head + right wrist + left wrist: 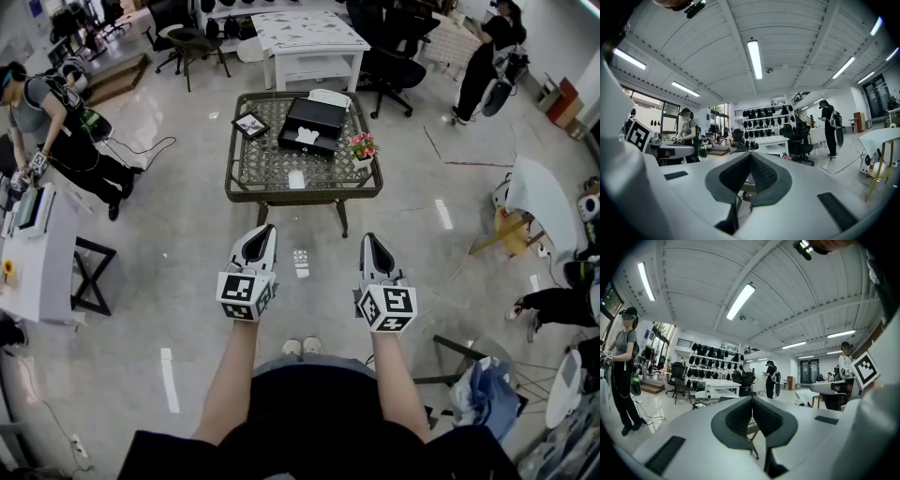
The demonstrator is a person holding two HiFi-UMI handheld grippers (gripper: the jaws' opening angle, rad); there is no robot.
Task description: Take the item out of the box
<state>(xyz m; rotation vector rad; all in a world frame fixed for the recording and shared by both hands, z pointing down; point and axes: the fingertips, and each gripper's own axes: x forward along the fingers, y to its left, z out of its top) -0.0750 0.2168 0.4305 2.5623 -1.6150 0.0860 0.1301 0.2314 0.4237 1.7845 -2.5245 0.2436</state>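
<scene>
Left gripper point(266, 229) and right gripper point(369, 238) are both pinched closed on nothing, the black box point(314, 120) sits well ahead of them, and we reckon its white item point(307, 137) is light, so grab an edge.

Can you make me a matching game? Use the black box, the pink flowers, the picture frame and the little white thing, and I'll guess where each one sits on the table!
Things:
1. black box
2. pink flowers
3. picture frame
4. little white thing

Places on the table, seen from the head view:
A. far left part
B. near the front edge, in the middle
C. right edge
D. middle, towards the back

Pairs: 1-D, 2-C, 3-A, 4-B
</scene>
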